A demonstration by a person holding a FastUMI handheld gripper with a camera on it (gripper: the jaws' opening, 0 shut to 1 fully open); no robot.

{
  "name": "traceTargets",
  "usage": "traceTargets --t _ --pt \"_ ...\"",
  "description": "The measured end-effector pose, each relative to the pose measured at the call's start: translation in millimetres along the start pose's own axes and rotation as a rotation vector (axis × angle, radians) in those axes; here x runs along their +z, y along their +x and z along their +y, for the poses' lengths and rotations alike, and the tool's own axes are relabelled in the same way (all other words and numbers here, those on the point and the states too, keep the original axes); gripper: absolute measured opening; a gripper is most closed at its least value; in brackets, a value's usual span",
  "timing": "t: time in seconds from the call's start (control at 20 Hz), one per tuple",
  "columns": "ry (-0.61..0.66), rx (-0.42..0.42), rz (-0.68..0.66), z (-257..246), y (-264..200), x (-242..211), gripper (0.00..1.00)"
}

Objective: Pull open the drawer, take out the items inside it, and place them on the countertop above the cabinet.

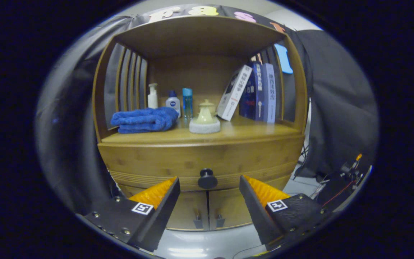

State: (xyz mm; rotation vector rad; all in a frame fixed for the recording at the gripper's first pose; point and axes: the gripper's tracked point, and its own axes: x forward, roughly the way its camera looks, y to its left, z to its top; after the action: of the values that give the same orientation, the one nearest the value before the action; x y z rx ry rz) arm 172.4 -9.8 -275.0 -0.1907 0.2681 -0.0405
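A bamboo cabinet faces me, its drawer shut under the countertop. A round black knob sits in the middle of the drawer front. My gripper is open, and the knob lies between the two fingertips, a little beyond them and untouched. The drawer's contents are hidden.
On the countertop lie a folded blue towel, three small bottles, a pale lidded jar on a round base and three books. Two small doors sit below the drawer. Cables lie on the floor to the right.
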Motion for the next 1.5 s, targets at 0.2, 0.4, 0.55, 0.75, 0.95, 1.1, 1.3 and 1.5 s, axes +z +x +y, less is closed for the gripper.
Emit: traceTargets --t 0.2,0.4,0.55,0.75,0.95,1.1,1.3,1.5 --pt "-0.033 0.043 -0.103 10.4 -53.8 66.8 0.99" --pt "-0.04 0.02 -0.237 -8.5 -114.1 152.2 0.98" --pt "-0.039 0.017 -0.345 -16.7 -159.3 209.3 0.98" --pt "0.013 -0.021 -0.42 -40.5 -199.7 243.9 0.98" --pt "0.141 -0.007 -0.369 -53.7 -199.2 234.3 0.98" --pt "0.2 -0.001 -0.358 -58.7 -195.4 234.3 0.99" --pt "0.179 0.013 -0.356 -49.6 -192.9 231.3 0.98" --pt "0.163 0.048 -0.339 -33.1 -188.2 227.7 0.98"
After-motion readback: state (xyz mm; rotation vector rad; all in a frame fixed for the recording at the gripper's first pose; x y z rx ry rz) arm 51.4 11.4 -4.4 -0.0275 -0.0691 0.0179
